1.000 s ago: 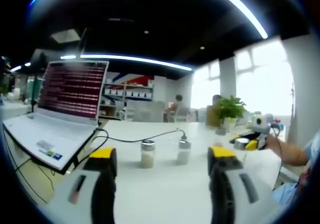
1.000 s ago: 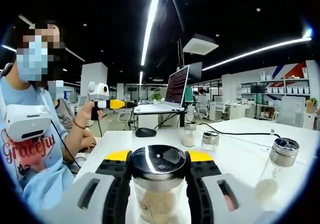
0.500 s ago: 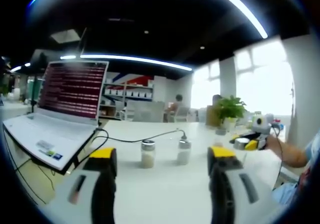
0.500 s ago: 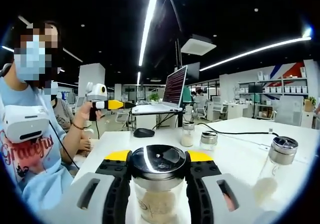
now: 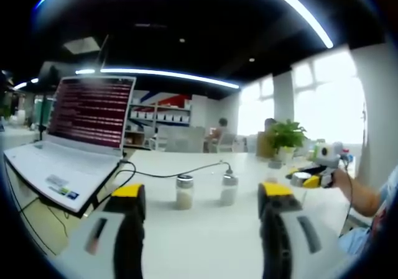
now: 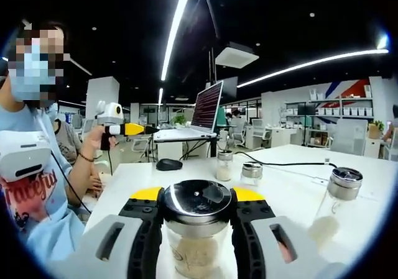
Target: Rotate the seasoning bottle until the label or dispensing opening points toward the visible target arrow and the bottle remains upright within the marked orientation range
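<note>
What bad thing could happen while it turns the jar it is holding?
The right tool is clamped on the seasoning bottle, so a tilted twist might spill the powder inside. Another bottle stands close by on the white table; a wide swing could knock it over. The left tool is open and away, so nothing steadies things.

White table [image 5: 205, 235] bearing two shakers [image 5: 183, 192], a cable [image 5: 180, 172], a laptop [image 5: 74, 136]

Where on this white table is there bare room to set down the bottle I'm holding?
Bare tabletop lies between the left gripper and the two small shakers. More lies between the held bottle and the black mouse. It is crowded by the laptop and its cable.
</note>
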### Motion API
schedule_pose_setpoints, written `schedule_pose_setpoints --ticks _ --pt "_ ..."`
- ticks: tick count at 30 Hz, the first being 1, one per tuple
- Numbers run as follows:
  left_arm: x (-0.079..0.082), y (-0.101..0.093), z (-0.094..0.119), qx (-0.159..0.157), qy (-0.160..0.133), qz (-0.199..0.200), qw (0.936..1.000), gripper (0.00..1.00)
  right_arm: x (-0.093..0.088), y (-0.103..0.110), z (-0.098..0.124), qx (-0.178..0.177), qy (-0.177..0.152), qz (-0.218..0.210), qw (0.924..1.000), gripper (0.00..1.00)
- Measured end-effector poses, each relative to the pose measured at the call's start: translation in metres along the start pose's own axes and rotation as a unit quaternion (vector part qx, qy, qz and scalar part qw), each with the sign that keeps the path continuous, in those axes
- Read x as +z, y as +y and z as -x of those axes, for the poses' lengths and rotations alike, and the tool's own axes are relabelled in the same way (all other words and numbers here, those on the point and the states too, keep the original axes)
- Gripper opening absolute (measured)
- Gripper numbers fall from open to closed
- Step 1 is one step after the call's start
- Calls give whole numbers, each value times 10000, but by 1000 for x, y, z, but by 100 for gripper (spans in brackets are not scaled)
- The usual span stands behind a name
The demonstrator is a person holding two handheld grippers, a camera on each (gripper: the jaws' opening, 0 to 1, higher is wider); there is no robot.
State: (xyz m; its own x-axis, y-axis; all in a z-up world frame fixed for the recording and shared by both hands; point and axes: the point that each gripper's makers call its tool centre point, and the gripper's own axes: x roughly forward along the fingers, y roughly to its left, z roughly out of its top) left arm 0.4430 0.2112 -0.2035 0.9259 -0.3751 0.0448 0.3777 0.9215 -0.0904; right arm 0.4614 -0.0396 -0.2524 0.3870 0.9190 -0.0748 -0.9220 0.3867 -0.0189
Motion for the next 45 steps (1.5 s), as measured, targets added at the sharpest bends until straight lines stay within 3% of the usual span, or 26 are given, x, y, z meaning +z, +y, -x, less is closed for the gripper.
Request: schedule_pose_setpoints --ticks 8,16,27,32,45 --pt "1 1 1 7 -19 15 10000 78 -2 -1 0 -343 131 34 9993 42" --pt "0 -2 1 -21 -12 0 10000 78 -3 -8 1 -1029 138 -91 9946 42" --pt "0 -5 1 -42 -2 -20 10000 78 -4 -13 0 -1949 111 21 9808 42" --pt "2 -8 2 -108 -34 -47 9999 78 -5 -15 0 -2178 127 124 9758 43" --pt "1 -4 1 -56 -36 11 10000 78 -6 -20 1 -2667 -20 -103 9637 42"
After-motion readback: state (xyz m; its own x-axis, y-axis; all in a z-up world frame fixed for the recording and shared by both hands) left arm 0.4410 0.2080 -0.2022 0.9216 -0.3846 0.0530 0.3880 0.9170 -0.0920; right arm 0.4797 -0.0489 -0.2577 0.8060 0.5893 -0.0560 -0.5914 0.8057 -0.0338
